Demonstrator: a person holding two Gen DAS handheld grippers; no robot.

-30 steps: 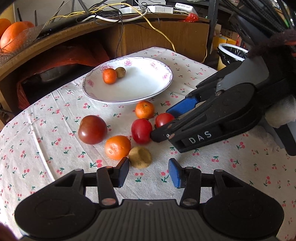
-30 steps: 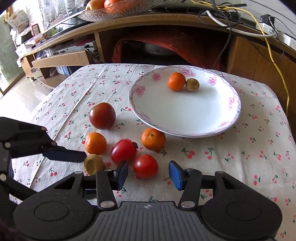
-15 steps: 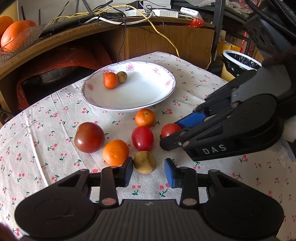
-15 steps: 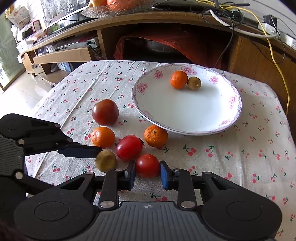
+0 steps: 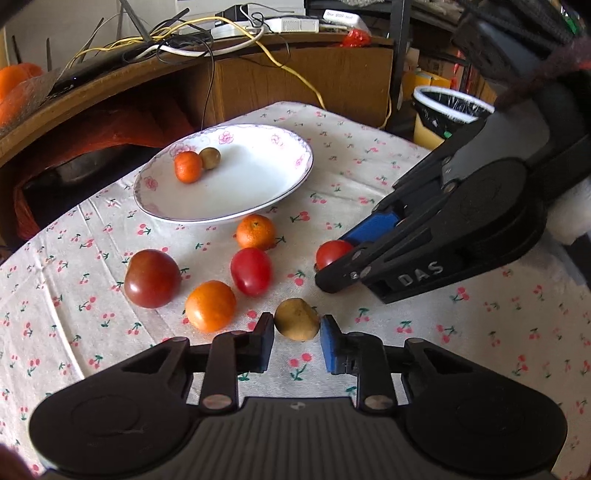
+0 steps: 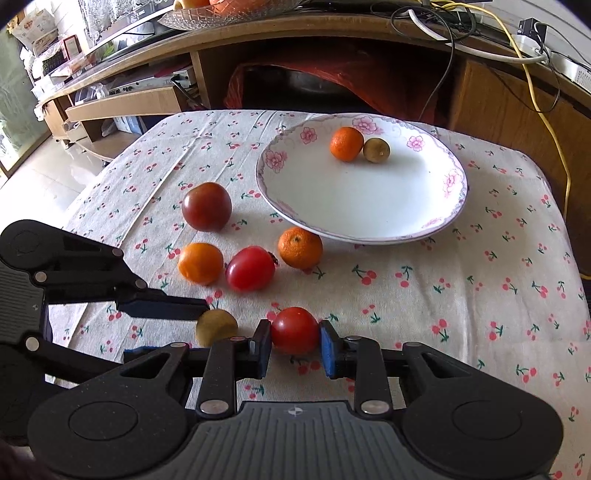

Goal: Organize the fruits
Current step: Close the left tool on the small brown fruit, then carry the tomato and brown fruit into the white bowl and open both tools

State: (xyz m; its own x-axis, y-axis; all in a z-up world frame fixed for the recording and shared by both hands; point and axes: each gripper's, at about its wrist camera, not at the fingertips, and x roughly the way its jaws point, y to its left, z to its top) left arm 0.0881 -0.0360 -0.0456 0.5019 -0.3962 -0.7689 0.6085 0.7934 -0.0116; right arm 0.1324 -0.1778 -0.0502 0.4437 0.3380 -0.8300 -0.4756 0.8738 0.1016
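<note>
Two tools clamp fruit on a cherry-print bench

The left tool [image 5: 297, 338], jaws just closed, grips a brown kiwi [image 5: 296, 319]; the right tool [image 6: 294, 349] pinches a small red tomato [image 6: 294, 329]. Both fruits sit on the cloth near a flowered plate [image 6: 388, 236], below a cluttered wooden shelf [image 6: 332, 27].

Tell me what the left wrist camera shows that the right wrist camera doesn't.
Left wrist only: a bin with a black liner beyond the table, and the left gripper shut on the small brown fruit.
Right wrist only: the tiled floor, and the right gripper shut on a small red tomato.
Both: the flowered plate, holding a tangerine, and loose fruit on the tablecloth.
</note>
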